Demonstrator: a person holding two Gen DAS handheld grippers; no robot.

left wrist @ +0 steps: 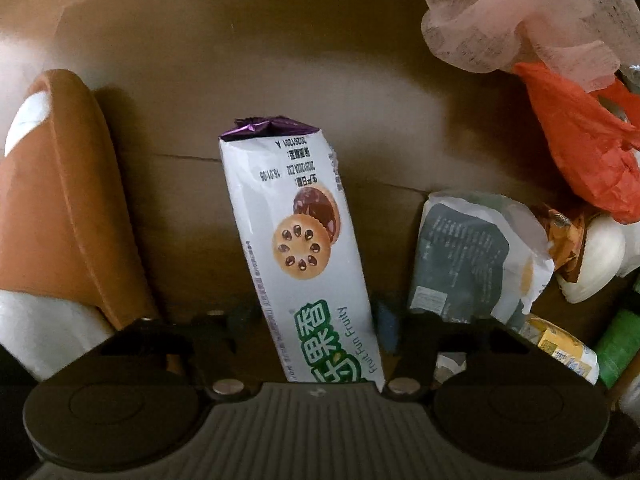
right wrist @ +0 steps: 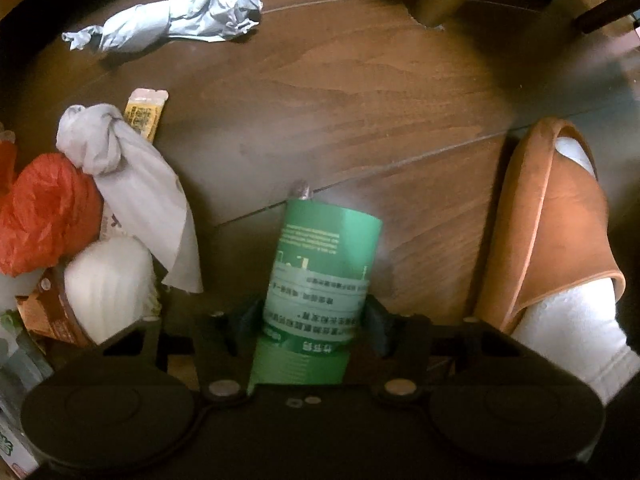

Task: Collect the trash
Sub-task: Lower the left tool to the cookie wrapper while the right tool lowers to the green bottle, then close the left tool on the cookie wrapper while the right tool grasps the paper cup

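Between the left gripper's (left wrist: 320, 316) jaws stands a white biscuit packet (left wrist: 300, 232), its purple crimped end pointing away from the camera; the pads sit against its sides near the printed end, so the gripper looks clamped on it. Left of this gripper a foot in a white sock and brown slipper (left wrist: 60, 200) rests on the wooden floor (left wrist: 260, 60). To its right lies a heap not yet gathered: a grey-and-white pouch (left wrist: 472, 256), a red plastic bag (left wrist: 580, 148), pink netting (left wrist: 520, 12) and small wrappers.

The right gripper (right wrist: 314, 320) is pinching a green can-shaped container (right wrist: 324, 264) with white label bands, both pads on its sides. To its left sit a knotted grey cloth (right wrist: 120, 168) and a yellow sachet (right wrist: 144, 114); ahead and left lies crumpled grey paper (right wrist: 180, 12).

Judging by this, two pieces are in hand, most litter remains, and no bin is visible
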